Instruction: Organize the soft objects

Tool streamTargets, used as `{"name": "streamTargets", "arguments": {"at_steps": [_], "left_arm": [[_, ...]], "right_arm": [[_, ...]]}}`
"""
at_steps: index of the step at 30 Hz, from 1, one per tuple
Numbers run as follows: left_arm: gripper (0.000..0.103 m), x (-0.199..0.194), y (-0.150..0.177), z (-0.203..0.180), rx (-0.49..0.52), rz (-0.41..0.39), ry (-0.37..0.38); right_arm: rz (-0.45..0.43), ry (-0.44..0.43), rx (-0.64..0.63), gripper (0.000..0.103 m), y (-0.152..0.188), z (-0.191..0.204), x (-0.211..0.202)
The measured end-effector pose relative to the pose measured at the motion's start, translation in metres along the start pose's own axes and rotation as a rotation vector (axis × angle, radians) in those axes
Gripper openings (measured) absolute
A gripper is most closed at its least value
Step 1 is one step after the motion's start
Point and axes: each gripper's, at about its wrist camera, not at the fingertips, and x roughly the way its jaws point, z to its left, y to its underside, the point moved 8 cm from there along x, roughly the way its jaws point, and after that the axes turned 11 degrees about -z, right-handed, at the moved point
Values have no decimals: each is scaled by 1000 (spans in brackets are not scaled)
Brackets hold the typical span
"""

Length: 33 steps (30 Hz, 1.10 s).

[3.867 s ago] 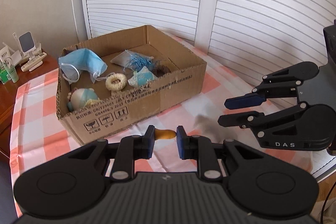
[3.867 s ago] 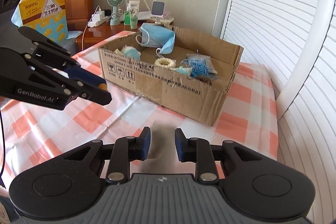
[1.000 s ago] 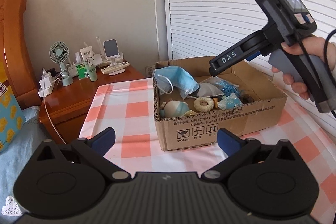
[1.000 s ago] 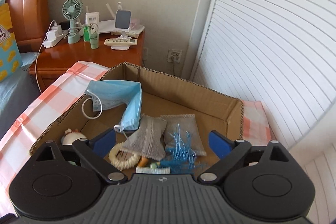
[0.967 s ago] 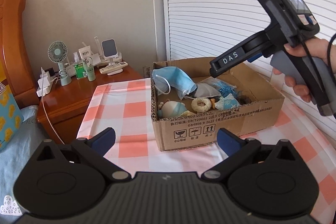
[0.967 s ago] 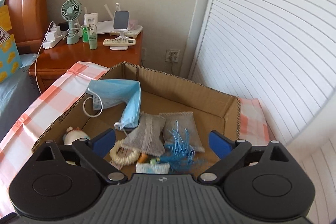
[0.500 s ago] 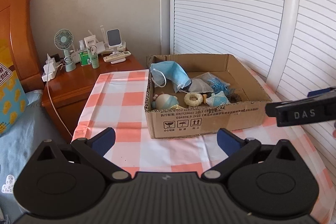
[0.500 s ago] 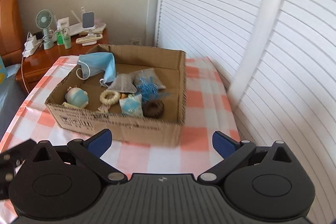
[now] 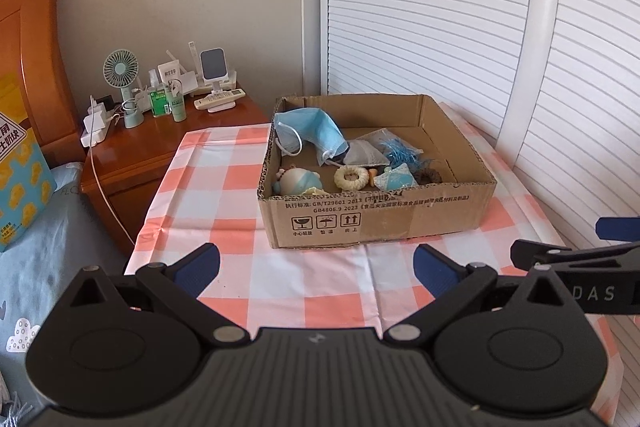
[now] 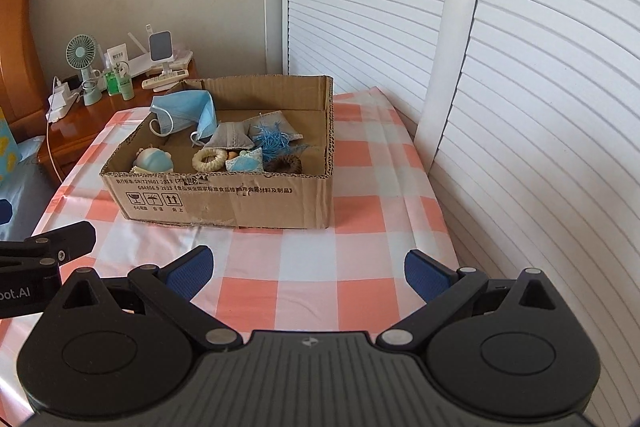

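1. Both tools, left and right, hang wide open and empty over the checkered surface.
2. The box ahead holds a mask, a ring and pouches.

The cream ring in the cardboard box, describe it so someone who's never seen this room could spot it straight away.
Find the cardboard box on the checked tablecloth. Along its near wall, the cream ring lies flat between the pale blue plush toy and the small blue pouch. It is the only pale, woven-looking ring; the dark ring is brown.
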Motion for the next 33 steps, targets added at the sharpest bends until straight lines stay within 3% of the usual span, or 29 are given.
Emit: {"name": "streamTargets", "arguments": {"at_steps": [33], "left_arm": [[102,-2,-1,2,1,0,-14]], "right_arm": [[-13,-14,0,103,-3,2,-7]]}}
